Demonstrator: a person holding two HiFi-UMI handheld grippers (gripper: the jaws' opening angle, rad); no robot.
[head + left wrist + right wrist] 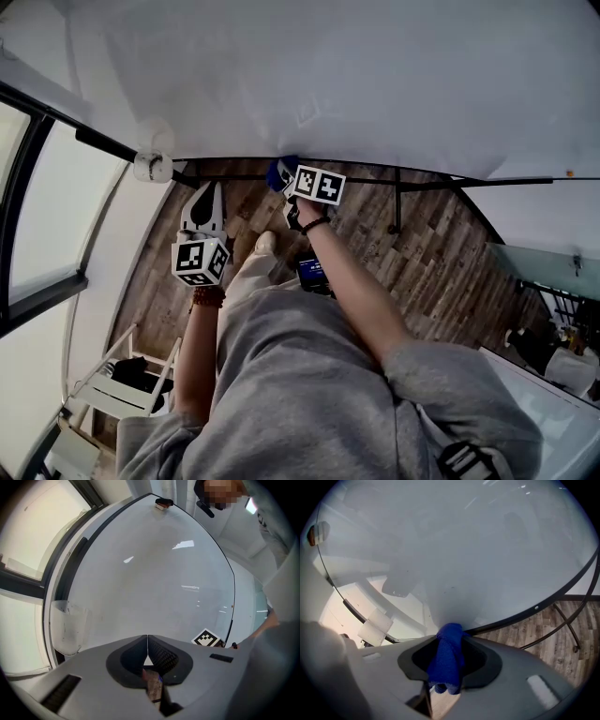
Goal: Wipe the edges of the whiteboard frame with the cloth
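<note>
In the head view, the blue cloth (447, 660), between the right hand-held gripper's (450, 635) jaws, meets the dark metal whiteboard frame (520, 616) at twelve o'clock. The left hand-held gripper (204, 204) lies at its eight o'clock, above the wooden plank floor (441, 272).

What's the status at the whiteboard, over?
Right gripper shut on blue cloth, at bottom edge of whiteboard frame. Left gripper shut, empty, held back. No obstruction seen.

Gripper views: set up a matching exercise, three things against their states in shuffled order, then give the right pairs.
Things:
1. left claw
2. right claw
3. cloth

States:
A. blue, bunched up against the whiteboard frame
B. shut, nothing between the jaws
C. shut on the cloth

Pairs: 1-B; 2-C; 3-A
</note>
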